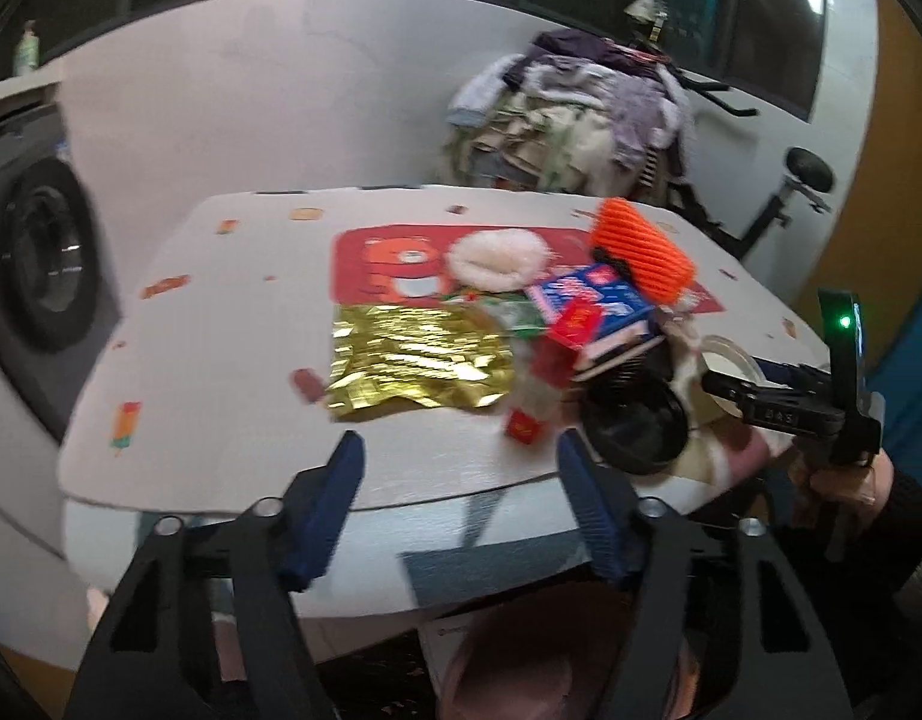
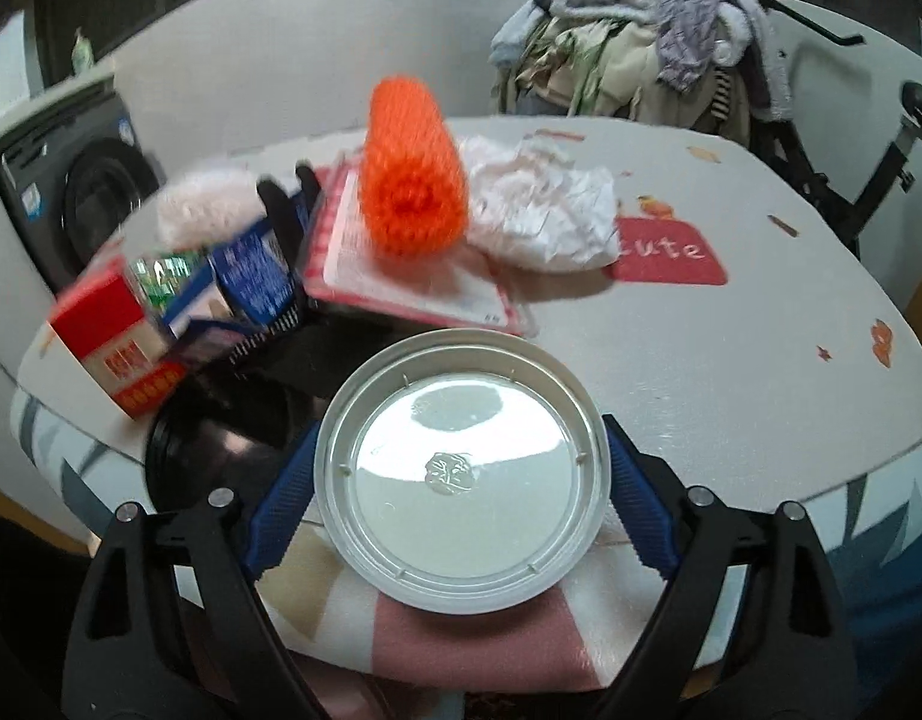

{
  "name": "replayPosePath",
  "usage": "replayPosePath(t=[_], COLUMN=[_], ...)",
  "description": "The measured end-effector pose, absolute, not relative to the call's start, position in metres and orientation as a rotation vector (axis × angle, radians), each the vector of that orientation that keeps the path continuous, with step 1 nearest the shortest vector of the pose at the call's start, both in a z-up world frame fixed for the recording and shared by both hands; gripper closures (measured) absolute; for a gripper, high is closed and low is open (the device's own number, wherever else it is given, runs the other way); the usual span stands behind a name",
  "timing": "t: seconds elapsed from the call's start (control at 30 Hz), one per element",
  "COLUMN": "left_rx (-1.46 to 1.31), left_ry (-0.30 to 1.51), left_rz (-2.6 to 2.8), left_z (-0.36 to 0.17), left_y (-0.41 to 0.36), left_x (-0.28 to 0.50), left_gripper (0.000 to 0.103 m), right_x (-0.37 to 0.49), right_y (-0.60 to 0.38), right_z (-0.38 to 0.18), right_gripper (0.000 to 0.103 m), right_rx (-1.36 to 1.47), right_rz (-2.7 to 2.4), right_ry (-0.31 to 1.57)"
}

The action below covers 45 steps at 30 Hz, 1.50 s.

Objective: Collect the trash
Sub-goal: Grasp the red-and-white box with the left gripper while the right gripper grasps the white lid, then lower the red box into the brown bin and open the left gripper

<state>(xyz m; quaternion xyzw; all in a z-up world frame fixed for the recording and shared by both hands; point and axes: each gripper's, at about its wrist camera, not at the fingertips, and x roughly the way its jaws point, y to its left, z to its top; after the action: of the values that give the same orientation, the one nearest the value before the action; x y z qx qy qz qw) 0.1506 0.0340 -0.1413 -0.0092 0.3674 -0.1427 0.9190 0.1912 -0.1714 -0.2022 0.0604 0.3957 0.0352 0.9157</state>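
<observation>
Between the right gripper's point(image 2: 461, 480) jaws lies a white round lid point(image 2: 463, 474), flat on a pink cloth point(image 2: 478, 642) at the bench point(image 2: 730, 360) edge; the pads flank its rim, and I cannot tell whether they touch. Left of it sit a black bowl point(image 2: 221, 420) and a red-white box point(image 2: 110, 342). Beyond, an orange mesh roll point(image 2: 413, 174) points its long axis toward the camera, atop a pink packet point(image 2: 401, 282), crumpled paper point(image 2: 544, 210) beside it. Only the left wrist view shows gold foil point(image 1: 413, 360) lying flat beyond the left gripper's point(image 1: 461, 480) open, empty jaws.
</observation>
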Motion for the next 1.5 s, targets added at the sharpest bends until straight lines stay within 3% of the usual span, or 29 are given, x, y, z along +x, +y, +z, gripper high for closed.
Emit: replayPosePath(t=[0.13, 0.3, 0.47, 0.57, 0.63, 1.17, 1.5], left_rx=[-0.004, -0.013, 0.004, 0.03, 0.025, 0.0, 0.023], left_ry=[0.748, 0.773, 0.823, 0.849, 0.844, 0.727, 0.818], left_rz=[-0.38, -0.447, -0.473, -0.471, -0.483, -0.581, -0.611], left_z=[-0.14, -0.148, -0.163, -0.173, -0.171, -0.118, -0.166], left_y=[0.007, -0.018, -0.034, -0.038, -0.036, -0.012, 0.006], left_x=[0.17, 0.206, 0.233, 0.24, 0.238, 0.161, 0.079], left_gripper=[0.045, 0.06, 0.061, 0.075, 0.078, 0.079, 0.079], right_x=[0.179, 0.163, 0.152, 0.15, 0.148, 0.113, 0.072], right_y=[-0.174, -0.172, -0.173, -0.173, -0.17, -0.138, -0.103], right_z=[-0.192, -0.184, -0.179, -0.181, -0.181, -0.16, -0.168], right_gripper=[0.016, 0.016, 0.016, 0.016, 0.016, 0.016, 0.016], right_rx=[0.161, 0.188, 0.19, 0.198, 0.195, 0.175, 0.14], right_rz=[0.061, 0.069, 0.076, 0.08, 0.084, 0.147, 0.21], right_ry=[0.773, 0.743, 0.731, 0.737, 0.74, 0.708, 0.735])
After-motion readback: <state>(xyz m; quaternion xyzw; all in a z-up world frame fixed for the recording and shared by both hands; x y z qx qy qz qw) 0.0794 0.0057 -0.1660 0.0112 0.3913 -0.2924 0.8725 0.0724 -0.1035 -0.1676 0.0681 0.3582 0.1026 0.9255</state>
